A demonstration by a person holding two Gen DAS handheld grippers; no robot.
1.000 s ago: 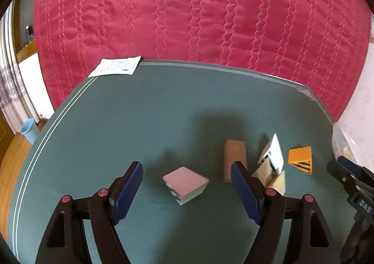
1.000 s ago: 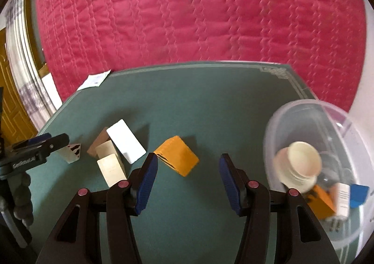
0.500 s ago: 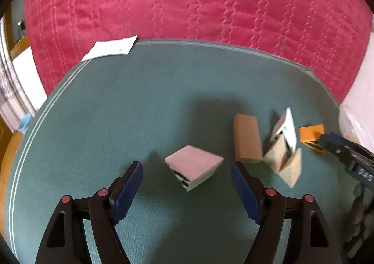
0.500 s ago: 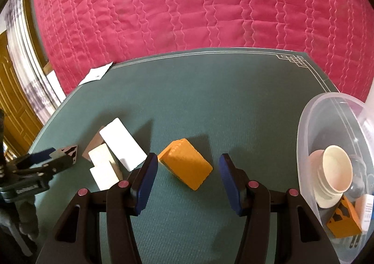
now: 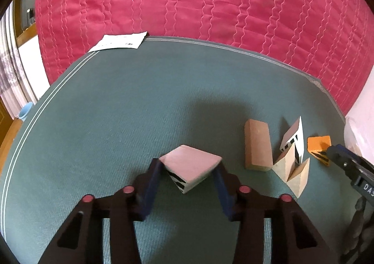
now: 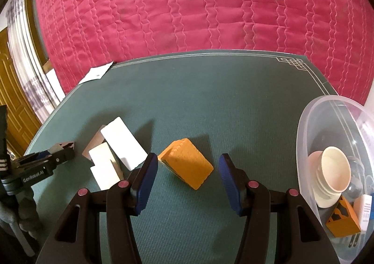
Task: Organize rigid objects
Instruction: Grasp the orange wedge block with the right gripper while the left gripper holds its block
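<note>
Left wrist view: left hand-held gripper (image 5: 188,171) is clamped on the pink block (image 5: 190,165) down on the green bench (image 5: 116,112), brown block (image 5: 257,144) just beyond to its right. Right hand-held gripper (image 6: 187,170) sits spread apart around the orange block (image 6: 185,165), not touching it. Clear tub (image 6: 303,147) with cups (image 6: 332,176) is off right; red quilt (image 6: 198,6) behind.

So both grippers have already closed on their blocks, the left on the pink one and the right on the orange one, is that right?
Only half right. The left gripper has closed on the pink block, but the right wrist view shows the right gripper open, its fingers either side of the orange block, not gripping it.
</note>
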